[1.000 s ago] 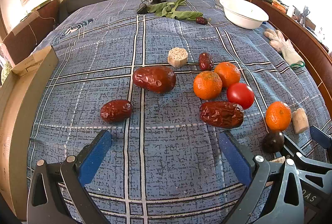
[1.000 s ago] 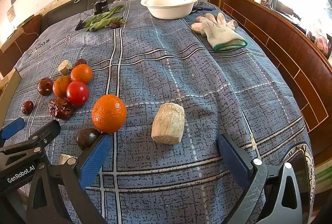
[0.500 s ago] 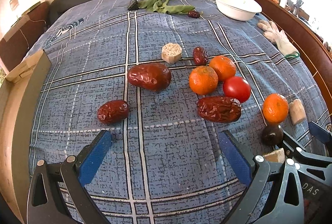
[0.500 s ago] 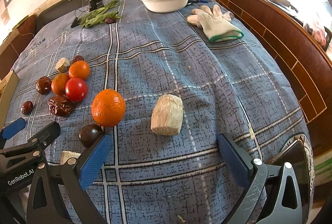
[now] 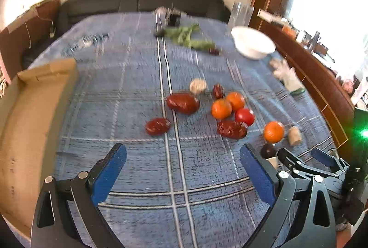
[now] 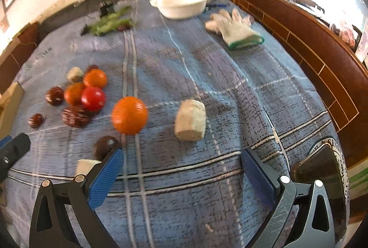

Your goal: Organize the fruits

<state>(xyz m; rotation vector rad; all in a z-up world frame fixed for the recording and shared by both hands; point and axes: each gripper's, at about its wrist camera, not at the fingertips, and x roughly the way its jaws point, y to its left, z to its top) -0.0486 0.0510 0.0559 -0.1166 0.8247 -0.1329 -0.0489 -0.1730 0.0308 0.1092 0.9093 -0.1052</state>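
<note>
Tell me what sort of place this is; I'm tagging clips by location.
Probably a living room at home, not a lab. A table under a blue plaid cloth stands before a dark sofa, with wood panelling beside it, and a white bowl and work gloves lying about.

Left gripper [image 5: 182, 159] gapes empty above the cloth [image 5: 138, 156], near scattered fruits [image 5: 220, 108].
</note>
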